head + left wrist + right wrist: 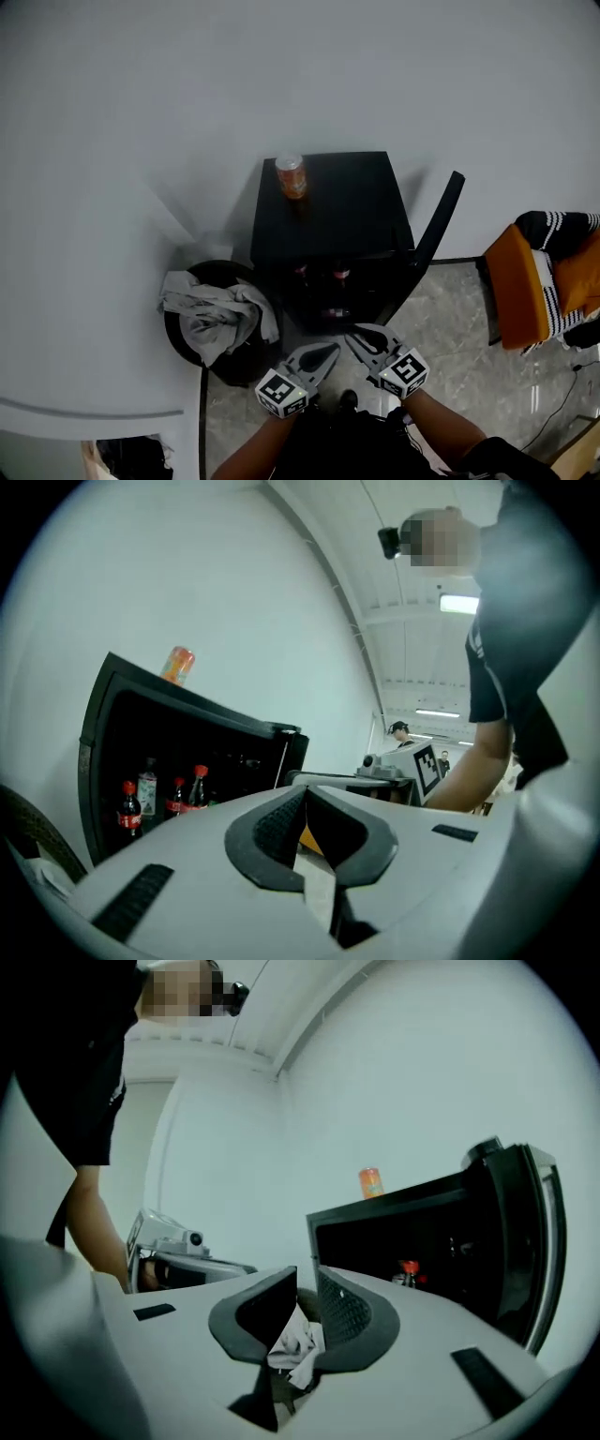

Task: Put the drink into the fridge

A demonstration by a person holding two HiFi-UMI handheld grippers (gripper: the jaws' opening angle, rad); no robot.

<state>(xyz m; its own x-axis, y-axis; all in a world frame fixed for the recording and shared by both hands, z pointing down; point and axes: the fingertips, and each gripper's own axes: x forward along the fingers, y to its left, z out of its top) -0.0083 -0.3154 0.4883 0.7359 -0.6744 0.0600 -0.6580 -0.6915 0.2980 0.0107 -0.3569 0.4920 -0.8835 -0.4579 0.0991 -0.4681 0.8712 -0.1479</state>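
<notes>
1. Currently, head view: black fridge [349,208] stands against the white wall, its door [437,223] swung open to its right. Drink can [291,175], orange, stands upright on the fridge top near the back left corner, not inside. Red-capped bottles [339,274] show on a shelf in the open compartment. Black bin [242,371] sits just left of the fridge with a grey cloth [212,315] draped over its rim. A chair [542,281] with orange and striped covers stands well apart at the right, on the marbled floor [450,319].
2. Same view: left gripper [328,348] and right gripper [355,334] are held low in front of the open fridge, close beside each other, tips angled toward one another. Both are well apart from the can.
3. Left gripper view: left gripper [302,791] has its fingertips touching, nothing clamped between them; only floor and a patch of orange show through the gap lower down. Can [177,665] is visible on the fridge [192,726] top at upper left; bottles [128,808] stand inside. The right gripper's marker cube [424,764] shows beyond the tips, with a person's bare forearm [473,766] behind it.
4. Right gripper view: right gripper [307,1272] has its fingers nearly together, a narrow slit left at the tips, holding nothing; the grey cloth [296,1344] shows through the gap below. Can [371,1183] stands on the fridge [394,1208] top; one red-capped bottle [410,1273] is visible inside, door [530,1241] open at the right.
</notes>
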